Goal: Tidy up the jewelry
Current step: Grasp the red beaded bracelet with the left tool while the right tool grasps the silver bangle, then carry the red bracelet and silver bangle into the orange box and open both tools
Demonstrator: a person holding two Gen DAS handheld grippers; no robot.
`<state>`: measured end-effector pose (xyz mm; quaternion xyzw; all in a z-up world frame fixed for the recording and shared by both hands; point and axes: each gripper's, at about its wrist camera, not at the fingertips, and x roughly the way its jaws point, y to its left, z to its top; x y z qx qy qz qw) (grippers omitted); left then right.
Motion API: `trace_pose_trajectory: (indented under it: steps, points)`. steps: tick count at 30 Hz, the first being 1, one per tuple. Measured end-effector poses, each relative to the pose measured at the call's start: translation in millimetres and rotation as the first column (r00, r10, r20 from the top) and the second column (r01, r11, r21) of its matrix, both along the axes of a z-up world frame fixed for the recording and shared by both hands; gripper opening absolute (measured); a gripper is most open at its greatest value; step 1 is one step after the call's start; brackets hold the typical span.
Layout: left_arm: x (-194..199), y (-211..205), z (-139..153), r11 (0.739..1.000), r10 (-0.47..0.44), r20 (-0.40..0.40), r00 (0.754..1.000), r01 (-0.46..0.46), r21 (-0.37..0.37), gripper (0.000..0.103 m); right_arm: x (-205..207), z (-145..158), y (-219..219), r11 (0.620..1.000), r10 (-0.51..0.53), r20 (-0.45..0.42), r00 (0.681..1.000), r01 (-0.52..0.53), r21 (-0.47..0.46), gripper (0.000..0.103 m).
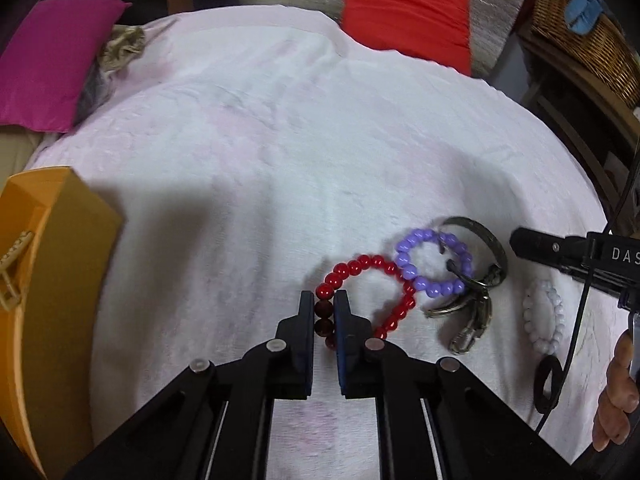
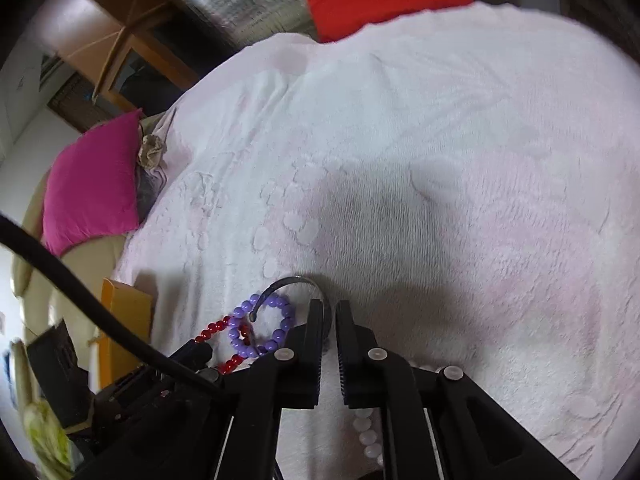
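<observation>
Early stage: all jewelry on blanket (image 1: 280,120), none boxed. Left gripper (image 1: 324,300) clamped on red bracelet (image 1: 362,266); right gripper (image 2: 330,308) pinching metal bangle (image 2: 280,284). Purple bracelet (image 1: 434,264) and white bracelet (image 1: 546,320) lie loose; orange box (image 1: 60,280) far left.

place: home bedroom | signs: blanket-covered bed (image 1: 280,128), pink pillow (image 1: 52,64), wicker basket (image 1: 592,44)

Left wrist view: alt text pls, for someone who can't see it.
The left gripper is shut on a red bead bracelet lying on a pale pink blanket. A purple bead bracelet, a metal watch and a white bead bracelet lie to its right.
</observation>
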<state>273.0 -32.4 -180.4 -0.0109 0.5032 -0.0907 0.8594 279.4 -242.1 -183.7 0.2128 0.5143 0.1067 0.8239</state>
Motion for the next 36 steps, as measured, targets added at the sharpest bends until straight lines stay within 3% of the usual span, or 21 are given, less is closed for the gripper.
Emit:
trace_pose_trajectory:
  steps: [3,5,10,13,15,16,17,24,32,36]
  points:
    - [1,10,3,0.999,0.032,0.005,0.999,-0.032,0.007,0.01,2,0,1,1.0,-0.007,0.009,1.0,0.007,-0.014,0.013]
    - [0,15,5,0.999,0.039,0.007,0.999,-0.039,0.003,0.009,4,-3,2,1.0,-0.004,-0.003,1.0,0.004,-0.013,0.024]
    - [-4,19,7,0.999,0.033,0.028,0.999,-0.034,0.021,0.01,14,-12,15,0.999,0.009,-0.029,1.0,-0.01,-0.035,0.025]
    - [-6,20,8,0.999,0.033,0.028,0.999,-0.033,0.016,0.01,14,-12,25,0.995,0.012,-0.003,1.0,-0.012,-0.1,0.026]
    - [-4,21,9,0.999,0.037,0.031,0.999,-0.037,0.013,0.01,14,-11,31,0.988,0.027,0.013,1.0,-0.025,-0.15,0.017]
    - [-4,22,10,0.999,0.041,0.036,0.999,-0.041,0.009,0.01,13,-11,33,0.985,0.034,0.021,0.999,-0.03,-0.17,0.007]
    - [-5,23,12,0.999,0.043,0.044,0.998,-0.044,0.01,0.01,13,-11,35,0.979,0.039,0.026,0.999,-0.033,-0.201,0.005]
    - [-9,23,27,0.998,0.054,0.122,0.991,-0.055,0.003,0.01,1,7,16,0.96,-0.014,0.121,0.993,0.047,-0.277,0.005]
    - [-21,20,44,0.999,0.03,0.182,0.983,-0.028,-0.016,0.01,-13,25,-3,0.967,-0.018,0.167,0.986,0.06,-0.247,0.005]
    - [-38,32,57,0.998,0.039,0.207,0.978,-0.026,-0.061,0.01,-28,38,2,0.972,0.002,0.201,0.98,0.045,-0.23,0.005]
